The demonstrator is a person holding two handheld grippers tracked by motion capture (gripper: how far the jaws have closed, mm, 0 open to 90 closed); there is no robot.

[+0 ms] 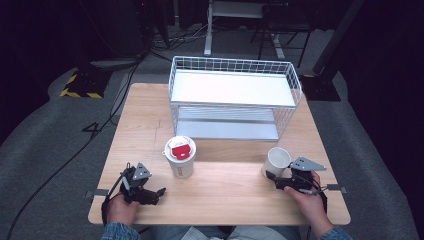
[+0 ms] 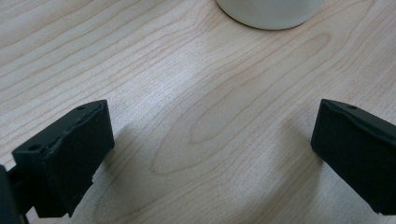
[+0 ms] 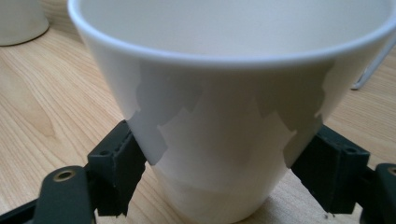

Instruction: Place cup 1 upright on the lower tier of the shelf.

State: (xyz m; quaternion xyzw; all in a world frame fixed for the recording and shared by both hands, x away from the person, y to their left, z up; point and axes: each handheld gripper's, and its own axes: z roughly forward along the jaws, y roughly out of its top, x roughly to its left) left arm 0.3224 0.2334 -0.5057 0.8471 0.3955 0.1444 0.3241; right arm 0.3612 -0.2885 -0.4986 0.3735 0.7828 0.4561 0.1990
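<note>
On the counter (image 1: 225,192) near its right edge, right hand-held gripper (image 1: 278,182) clamps the white cup (image 1: 276,161) low on its body, likely for lifting; left hand-held gripper (image 1: 156,194) rests wide open, empty.

right claw (image 1: 270,178) at white cup (image 1: 278,161) | left claw (image 1: 159,191) on table (image 1: 230,200)

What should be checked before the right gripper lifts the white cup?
1. Right gripper jaws against both sides of the cup: ok.
2. Cup upright on the table: ok.
3. Cup empty: ok as far as the inside shows.
4. Lidded cup apart from the white cup: ok.
5. Left gripper open, nothing between its jaws: ok.
6. Grip firm enough to hold: cannot tell.
</note>
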